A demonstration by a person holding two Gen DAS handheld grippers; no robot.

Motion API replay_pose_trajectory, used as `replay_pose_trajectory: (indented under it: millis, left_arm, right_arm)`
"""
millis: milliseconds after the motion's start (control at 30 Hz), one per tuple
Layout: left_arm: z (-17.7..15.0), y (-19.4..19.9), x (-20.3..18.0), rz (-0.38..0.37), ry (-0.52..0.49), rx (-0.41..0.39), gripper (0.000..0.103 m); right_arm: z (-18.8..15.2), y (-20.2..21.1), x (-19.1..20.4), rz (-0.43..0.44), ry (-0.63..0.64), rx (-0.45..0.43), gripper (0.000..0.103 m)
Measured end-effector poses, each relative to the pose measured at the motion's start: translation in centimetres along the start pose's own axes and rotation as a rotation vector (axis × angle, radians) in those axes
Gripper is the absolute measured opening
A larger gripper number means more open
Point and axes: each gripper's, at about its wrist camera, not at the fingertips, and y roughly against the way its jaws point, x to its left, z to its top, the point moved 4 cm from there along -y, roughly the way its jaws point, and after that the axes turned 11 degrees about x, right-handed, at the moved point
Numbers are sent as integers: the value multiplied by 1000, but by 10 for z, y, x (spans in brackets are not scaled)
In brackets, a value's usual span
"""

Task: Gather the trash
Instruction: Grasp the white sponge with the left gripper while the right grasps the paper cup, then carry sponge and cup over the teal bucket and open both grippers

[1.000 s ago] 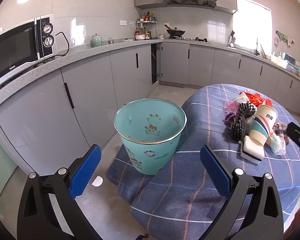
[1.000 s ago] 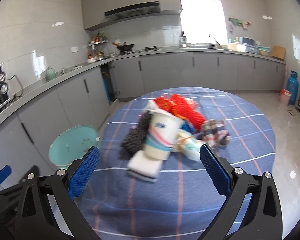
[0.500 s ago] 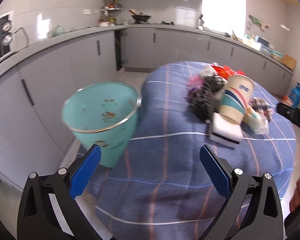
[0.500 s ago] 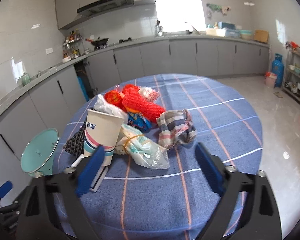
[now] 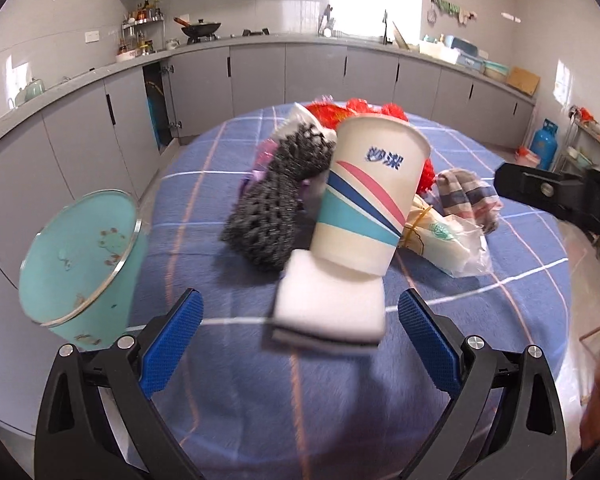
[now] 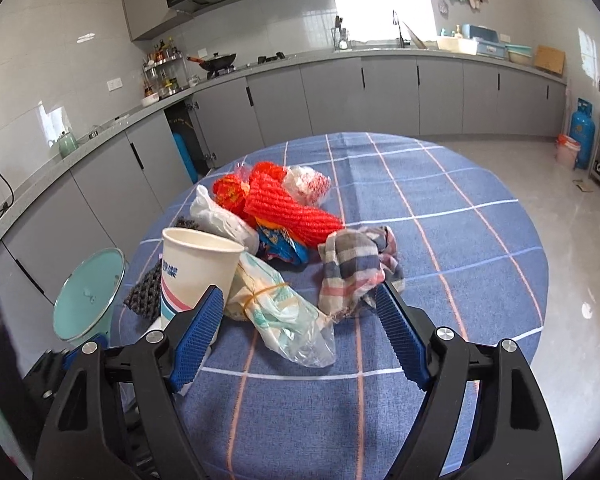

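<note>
Teal bin [image 5: 80, 264] seen empty left of the paper cup [image 5: 368, 196], sponge [image 5: 332, 308] under it, both grippers' fingers [image 5: 172, 340] [image 6: 400, 332] spread wide, nothing held.

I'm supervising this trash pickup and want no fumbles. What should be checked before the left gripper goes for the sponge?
1. Left gripper open, holding nothing: ok.
2. White sponge lined up between its blue pads: ok.
3. Sponge free to lift: not ok, the paper cup seems to rest on its far edge.
4. Teal bin open-topped, at the table's left edge: ok.
5. Right gripper open, over the clear plastic bag: ok.
6. Bin contents: cannot tell.
</note>
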Motion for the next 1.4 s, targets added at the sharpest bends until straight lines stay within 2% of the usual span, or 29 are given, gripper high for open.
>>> replay_pose_trajectory:
  millis: [67, 100, 167, 233, 367, 467, 600, 700, 733, 800, 833, 1067, 1167, 1233, 1333, 1400]
  left_arm:
    - [2, -9, -6, -4, -18, 15, 82]
    - [1, -14, -8, -7, -26, 24, 79]
    - [1, -25, -7, -16, -26, 45, 64]
    - [1, -21, -5, -67, -23, 42, 57]
    - [-1, -8, 2, -28, -66, -1, 57]
    - [-5, -4, 14, -50, -37, 6, 57]
    - [-9, -9, 24, -47, -28, 18, 57]
    - [-9, -10, 29, -70, -20, 14, 57]
    - [-9, -9, 30, -68, -27, 9, 57]
    - [-10, -8, 32, -61, -34, 5, 57]
    - [-10, -8, 35, -64, -31, 6, 57]
    - [-8, 13, 66, -70, 3, -22, 56]
    - [-5, 33, 91, -68, 24, -66, 56]
    - [-3, 44, 104, -53, 55, -92, 57]
    - [4, 59, 145, 10, 155, -128, 57]
    - [9, 61, 178, 73, 231, -131, 57]
  right_arm:
    - [-1, -3, 0, 5, -5, 11, 78]
    - [-1, -4, 0, 14, -8, 17, 78]
    - [-1, -6, 1, 34, -11, 28, 78]
    - [0, -7, 5, 51, -11, 35, 78]
    - [3, -12, 17, 115, -14, 54, 79]
    - [8, -18, 33, 174, -9, 58, 80]
    - [18, -39, 58, 287, -17, 117, 80]
    - [23, -53, 69, 278, -12, 144, 80]
    - [24, -57, 72, 288, -15, 155, 78]
    - [25, -64, 74, 280, -15, 173, 62]
    - [26, -66, 74, 278, -13, 179, 62]
    - [39, -44, 70, 258, 1, 131, 60]
    - [55, -16, 72, 214, 39, 44, 60]
    - [63, -7, 79, 216, 59, 2, 61]
    - [73, -5, 102, 255, 100, -35, 61]
    - [75, -14, 128, 305, 136, -15, 61]
